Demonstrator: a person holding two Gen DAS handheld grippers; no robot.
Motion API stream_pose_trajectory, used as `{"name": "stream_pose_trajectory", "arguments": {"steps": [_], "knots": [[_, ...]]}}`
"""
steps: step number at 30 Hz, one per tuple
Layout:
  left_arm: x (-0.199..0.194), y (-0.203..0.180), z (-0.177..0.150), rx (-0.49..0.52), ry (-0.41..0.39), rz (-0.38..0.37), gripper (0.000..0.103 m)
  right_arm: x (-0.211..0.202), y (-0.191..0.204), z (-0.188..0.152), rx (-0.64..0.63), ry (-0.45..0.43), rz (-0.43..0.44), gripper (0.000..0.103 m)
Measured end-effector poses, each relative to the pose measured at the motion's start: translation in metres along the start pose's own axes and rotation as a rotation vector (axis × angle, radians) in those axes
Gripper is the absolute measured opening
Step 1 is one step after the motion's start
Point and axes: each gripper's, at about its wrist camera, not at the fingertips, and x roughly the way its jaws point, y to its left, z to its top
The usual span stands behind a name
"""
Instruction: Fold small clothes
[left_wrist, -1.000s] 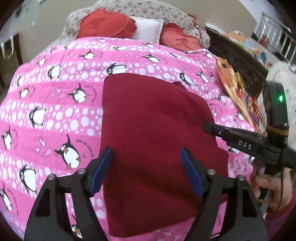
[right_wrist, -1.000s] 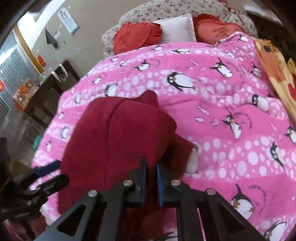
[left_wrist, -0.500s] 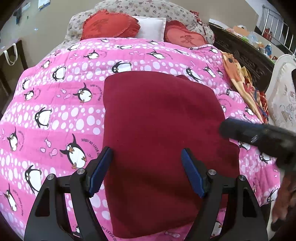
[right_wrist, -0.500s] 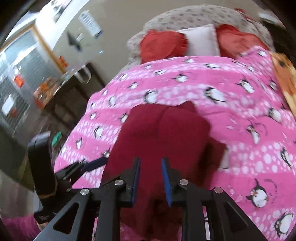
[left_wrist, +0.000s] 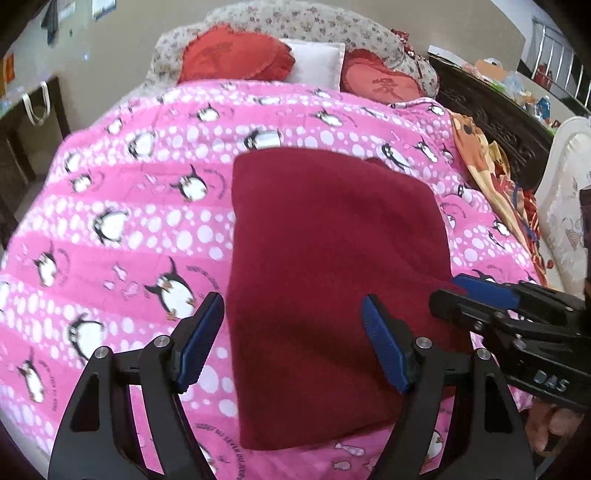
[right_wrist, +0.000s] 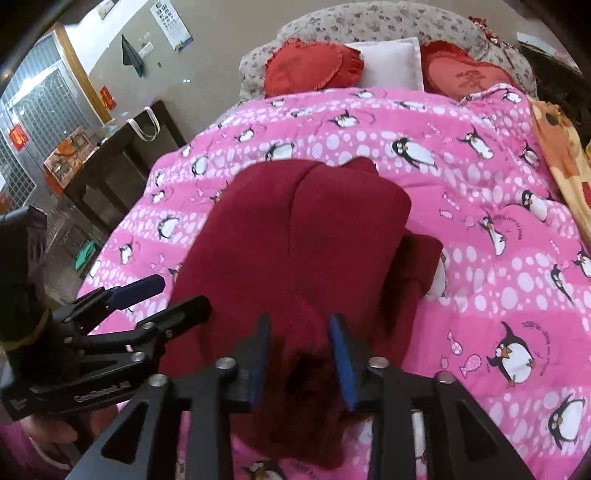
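a dark red fleecy garment (left_wrist: 332, 266), folded into a soft rectangle, lies flat near the front edge of the pink penguin-print quilt (left_wrist: 129, 206). the left gripper (left_wrist: 293, 347) stands wide, empty. the right gripper (right_wrist: 301, 356) is opening, fleece between its pads, unpressed.

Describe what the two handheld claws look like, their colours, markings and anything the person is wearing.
Both are black, angular frames with triangular cut-outs and silver rivets. The left claw and right claw each carry two flat blue pads. White lettering marks the side of each body, "DAS" on the right one. A yellowish band rings the left claw's upright body. The person wears a pink sleeve.
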Motion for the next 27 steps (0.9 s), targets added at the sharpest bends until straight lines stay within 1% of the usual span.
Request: {"name": "stream_pose_trajectory", "arguments": {"steps": [2,6,7,10,11,15,21,27], "knots": [[-0.007,-0.001,0.001,0.004,-0.02,0.011,0.077,-0.009,0.006,-0.001,-0.006,-0.024,-0.002,0.04],[-0.022,-0.001,0.003,0.007,-0.054,0.025,0.077,-0.022,0.015,-0.001,-0.018,-0.065,-0.037,0.041],[-0.025,0.0,0.003,0.007,-0.064,0.029,0.077,-0.025,0.017,-0.002,-0.02,-0.074,-0.043,0.041],[-0.033,0.002,0.004,0.003,-0.084,0.035,0.077,-0.029,0.02,-0.003,-0.026,-0.092,-0.075,0.048],[-0.036,0.002,0.004,-0.001,-0.089,0.036,0.077,-0.031,0.02,-0.004,-0.021,-0.099,-0.078,0.048],[-0.045,0.005,0.003,-0.011,-0.104,0.04,0.077,-0.032,0.02,-0.007,0.003,-0.101,-0.082,0.048],[-0.055,0.003,0.002,-0.009,-0.122,0.051,0.077,-0.036,0.025,-0.009,-0.002,-0.103,-0.098,0.048],[-0.058,0.001,0.0,-0.006,-0.127,0.054,0.077,-0.039,0.027,-0.01,0.004,-0.102,-0.107,0.051]]}}
